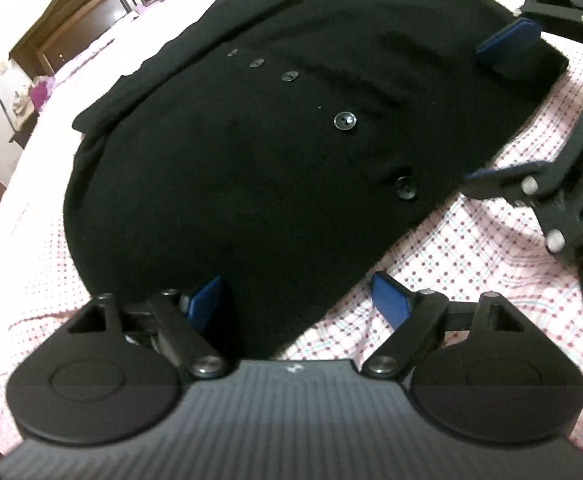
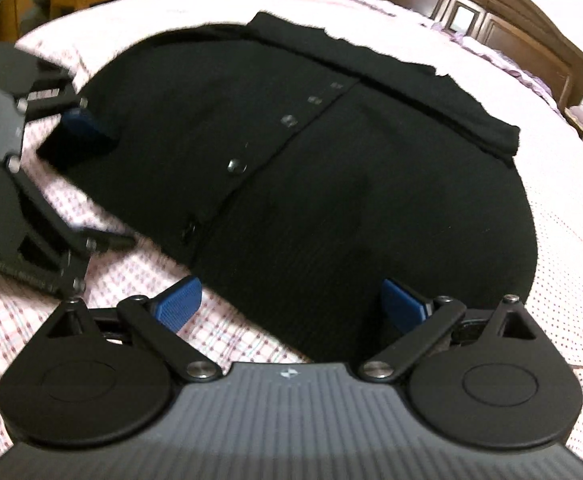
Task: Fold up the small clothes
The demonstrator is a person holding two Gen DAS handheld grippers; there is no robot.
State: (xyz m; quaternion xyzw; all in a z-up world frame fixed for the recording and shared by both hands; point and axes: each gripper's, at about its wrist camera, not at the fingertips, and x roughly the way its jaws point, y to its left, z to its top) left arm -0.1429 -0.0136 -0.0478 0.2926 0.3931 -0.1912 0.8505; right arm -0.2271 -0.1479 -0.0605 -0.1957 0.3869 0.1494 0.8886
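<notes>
Black ribbed knit, a small buttoned cardigan [image 1: 251,140], lay spread flat on the bed [image 1: 471,264], its row of dark buttons [image 1: 344,121] facing up and a strip along its far side already turned over, so the remaining work looked like bringing the near hem across. Both tools were set at that near hem, one toward each end, which reads as preparation for lifting the edge evenly rather than dragging one corner. Seen from its own camera, the left tool [image 1: 297,296] stood spread wide, one blue pad [image 1: 205,298] over the dark cloth and the other over the checked pink sheet, gripping nothing. The right tool [image 2: 293,304] was likewise released, its pads straddling the hem with fabric between them but not pinched. In the left view the right tool's upper pad [image 1: 507,42] rested at a corner of the cardigan. A wooden headboard [image 2: 511,12] stood beyond the bed.
</notes>
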